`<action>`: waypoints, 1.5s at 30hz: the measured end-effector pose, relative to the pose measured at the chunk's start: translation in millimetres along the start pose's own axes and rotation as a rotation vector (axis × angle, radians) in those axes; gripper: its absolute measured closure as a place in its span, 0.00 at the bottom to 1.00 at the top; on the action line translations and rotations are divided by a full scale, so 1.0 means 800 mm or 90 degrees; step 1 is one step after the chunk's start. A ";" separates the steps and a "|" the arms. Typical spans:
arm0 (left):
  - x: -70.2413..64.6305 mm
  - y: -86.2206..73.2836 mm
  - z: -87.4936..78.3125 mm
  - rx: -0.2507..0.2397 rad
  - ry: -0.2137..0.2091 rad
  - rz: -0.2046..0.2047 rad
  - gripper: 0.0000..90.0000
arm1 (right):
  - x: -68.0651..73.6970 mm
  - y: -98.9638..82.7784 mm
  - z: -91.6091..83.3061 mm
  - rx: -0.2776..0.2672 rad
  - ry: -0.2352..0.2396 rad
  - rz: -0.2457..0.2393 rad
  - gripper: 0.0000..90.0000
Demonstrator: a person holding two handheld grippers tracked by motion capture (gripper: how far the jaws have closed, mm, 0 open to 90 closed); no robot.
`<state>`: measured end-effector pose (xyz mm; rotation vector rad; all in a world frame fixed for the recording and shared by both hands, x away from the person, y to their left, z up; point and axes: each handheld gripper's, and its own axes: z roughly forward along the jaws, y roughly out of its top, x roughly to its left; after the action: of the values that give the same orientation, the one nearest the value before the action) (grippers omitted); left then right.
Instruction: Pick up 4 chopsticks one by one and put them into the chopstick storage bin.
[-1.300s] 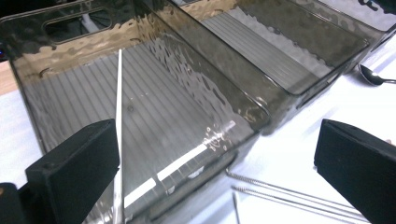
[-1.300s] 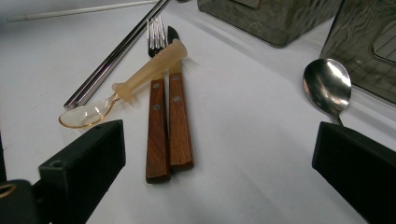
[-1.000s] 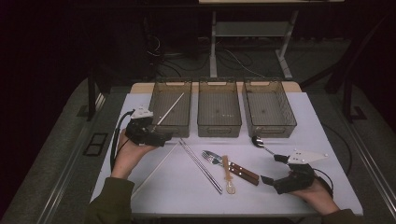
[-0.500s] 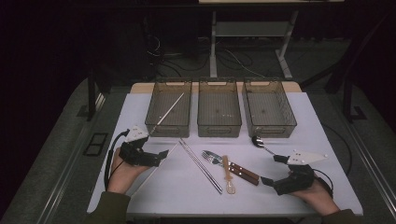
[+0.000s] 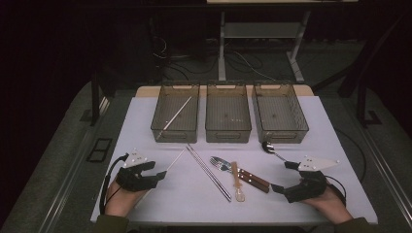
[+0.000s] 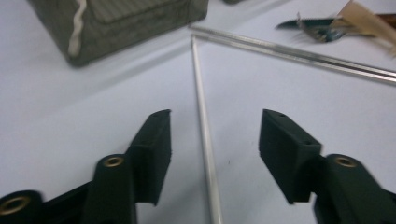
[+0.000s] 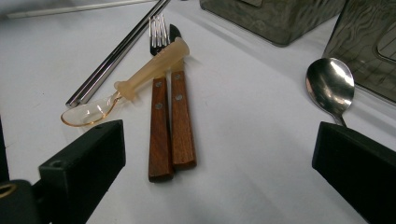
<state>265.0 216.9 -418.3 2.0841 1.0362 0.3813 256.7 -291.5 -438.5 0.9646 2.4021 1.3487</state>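
Observation:
A single metal chopstick (image 5: 176, 159) (image 6: 201, 107) lies slanted on the white table near the left front. My left gripper (image 5: 158, 175) (image 6: 215, 126) is low over its near end. Its jaws have just been closing and stand half apart, with the chopstick between them and touching neither pad. My right gripper (image 5: 281, 177) (image 7: 217, 140) rests open at the right front, facing a wood-handled fork and knife (image 5: 248, 177) (image 7: 170, 121), with nothing between its jaws. A clear plastic spoon (image 5: 238, 183) (image 7: 140, 79) lies across them. A metal spoon (image 5: 272, 149) (image 7: 329, 86) lies to their right.
Three grey bins stand in a row at the back: left (image 5: 175, 136), middle (image 5: 228, 137), right (image 5: 281, 137). The left one holds another chopstick (image 5: 179, 111). A pair of metal chopsticks (image 5: 209, 172) (image 6: 299, 51) lies mid-table. The table's front edge is just behind both hands.
My left gripper has come back from beside the left bin toward the front edge and down to the table, and its jaws have narrowed around the lone chopstick. The right gripper has stayed put.

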 end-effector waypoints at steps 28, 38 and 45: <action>0.004 -0.019 0.020 0.088 -0.021 -0.021 0.91 | 0.002 0.000 0.001 0.005 -0.002 -0.009 0.03; 0.001 -0.017 0.021 0.091 -0.009 -0.023 0.93 | 0.004 0.000 0.002 0.006 0.000 -0.010 0.03; 0.002 -0.016 0.021 0.095 -0.010 -0.026 0.94 | 0.003 0.000 0.001 0.004 -0.001 -0.006 0.03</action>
<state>268.0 214.5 -438.8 2.1899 1.1267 0.2746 255.0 -289.2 -438.6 0.9535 2.4083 1.3374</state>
